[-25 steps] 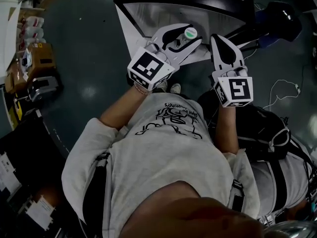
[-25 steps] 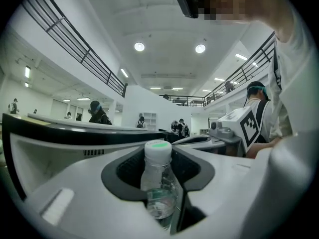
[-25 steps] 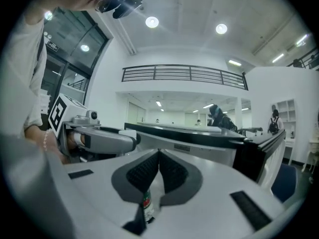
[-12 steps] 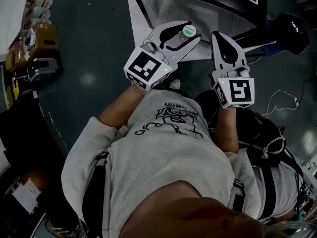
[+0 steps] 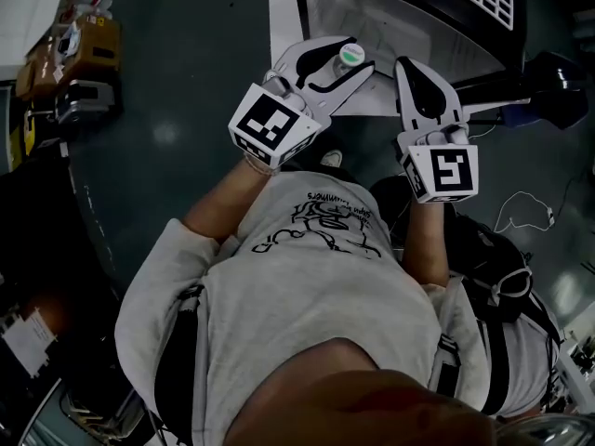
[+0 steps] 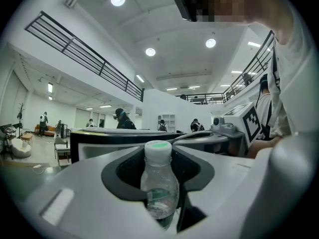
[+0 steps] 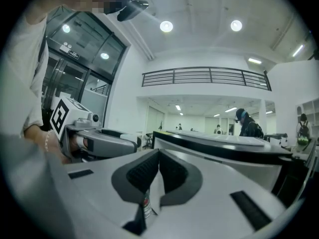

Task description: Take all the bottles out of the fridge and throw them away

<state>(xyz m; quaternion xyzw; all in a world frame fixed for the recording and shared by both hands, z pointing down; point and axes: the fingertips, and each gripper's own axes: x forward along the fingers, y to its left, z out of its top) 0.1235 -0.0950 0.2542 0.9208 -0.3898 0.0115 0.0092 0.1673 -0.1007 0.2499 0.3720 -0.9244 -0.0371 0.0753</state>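
1. Between the padded jaws of our left gripper point(image 5: 346, 63) stands a small clear bottle point(image 6: 158, 183), upright with its white cap point(image 6: 158, 148) on top; the jaws sit partway apart and press on its body, so it is held out in front of us, near the dark cabinet point(image 5: 400, 21) that we take for the fridge
2. Our right gripper point(image 7: 158, 156) has its jaws brought together with no bottle in them; a scrap of colour shows low in the slot behind the pads, and we cannot tell what it is
3. We judge the bottle light: thin see-through plastic that looks mostly empty. It should dent under a hard squeeze, and its smooth round wall could slip or swivel between the pads
4. We think the best hold is on the body just under the shoulder, with moderate pressure, which is about where the pads sit now; the cap is too narrow to trust
5. From the head view we get only the cap from above, plus both grippers side by side over the dark floor
6. Only the left gripper view shows the bottle's body, its label band and the pads either side of it
7. Only the right gripper view shows that gripper's pads meeting, with the left gripper off to one side
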